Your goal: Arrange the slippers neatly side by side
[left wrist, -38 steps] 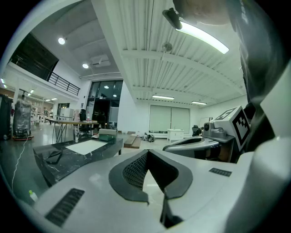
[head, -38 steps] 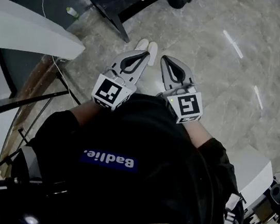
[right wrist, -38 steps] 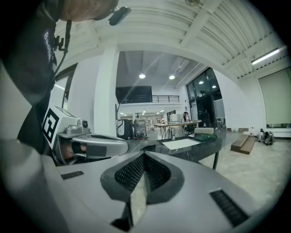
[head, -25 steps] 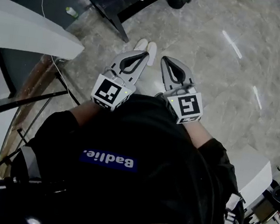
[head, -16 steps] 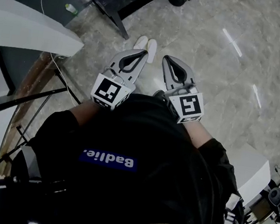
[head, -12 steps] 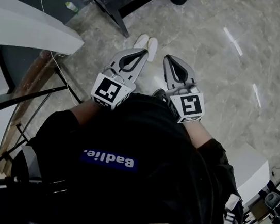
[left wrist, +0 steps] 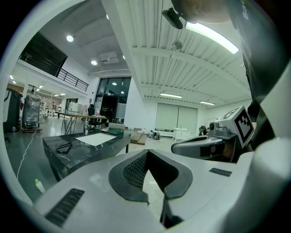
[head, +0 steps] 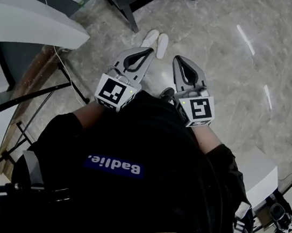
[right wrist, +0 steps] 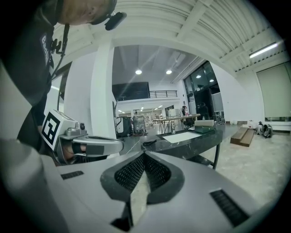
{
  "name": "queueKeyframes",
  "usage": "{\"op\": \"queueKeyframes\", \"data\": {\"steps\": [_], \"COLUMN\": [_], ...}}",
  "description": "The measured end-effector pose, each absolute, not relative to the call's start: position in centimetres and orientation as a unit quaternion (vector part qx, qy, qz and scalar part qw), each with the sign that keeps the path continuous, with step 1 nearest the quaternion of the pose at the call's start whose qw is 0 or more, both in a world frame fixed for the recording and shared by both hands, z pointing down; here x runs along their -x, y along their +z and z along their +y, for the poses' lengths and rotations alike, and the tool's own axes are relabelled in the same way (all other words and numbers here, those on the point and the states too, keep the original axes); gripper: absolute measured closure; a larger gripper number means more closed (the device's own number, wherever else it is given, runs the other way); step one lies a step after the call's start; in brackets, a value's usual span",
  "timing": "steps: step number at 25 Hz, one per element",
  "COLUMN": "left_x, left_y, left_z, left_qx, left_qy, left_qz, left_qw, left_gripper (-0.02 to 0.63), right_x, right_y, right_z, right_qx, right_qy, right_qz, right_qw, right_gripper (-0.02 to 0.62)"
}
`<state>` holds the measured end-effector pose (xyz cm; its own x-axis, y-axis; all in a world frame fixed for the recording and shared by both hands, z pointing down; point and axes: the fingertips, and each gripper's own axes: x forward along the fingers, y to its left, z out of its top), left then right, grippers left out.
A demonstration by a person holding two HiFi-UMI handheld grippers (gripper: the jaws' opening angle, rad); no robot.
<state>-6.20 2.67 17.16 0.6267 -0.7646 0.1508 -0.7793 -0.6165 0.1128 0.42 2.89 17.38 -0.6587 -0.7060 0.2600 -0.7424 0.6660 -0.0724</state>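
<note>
Glossy stone all round, matt plastic and cloth up close

The floor [head: 235, 99] looks like pale veined stone, smooth and polished enough to throw back streaks of light; the table [left wrist: 91, 148] has a dark veined top, glossy too, with a matt white sheet of paper [left wrist: 98, 139] lying on it; the left gripper [head: 150, 51] and right gripper [head: 177, 59] have smooth, matt grey plastic shells (their inner pads [left wrist: 134, 170] are dark and finely ribbed); the slippers [head: 156, 41] look white and matt; the shirt [head: 140, 156] is black matt cloth.
</note>
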Motion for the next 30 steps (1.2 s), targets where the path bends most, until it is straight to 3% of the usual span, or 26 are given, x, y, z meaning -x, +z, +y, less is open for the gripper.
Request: {"op": "queueKeyframes", "data": {"steps": [19,30], "left_x": [13.0,12.8], "left_y": [21.5,26.3], "left_z": [0.5,-1.9], "left_qx": [-0.912,-0.920], "left_qy": [0.051,0.083], "left_qz": [-0.389,-0.356], "left_qw": [0.117,0.143], "left_gripper": [0.606,0.604], "right_x": [6.4,6.2], "right_y": [21.1,23.0], "right_z": [1.6,1.0], "right_qx": [-0.446,-0.465], "right_qy": [0.109,0.120], "right_qz": [-0.878,-0.866], "right_qw": [0.138,0.138], "right_gripper": [0.595,0.595]}}
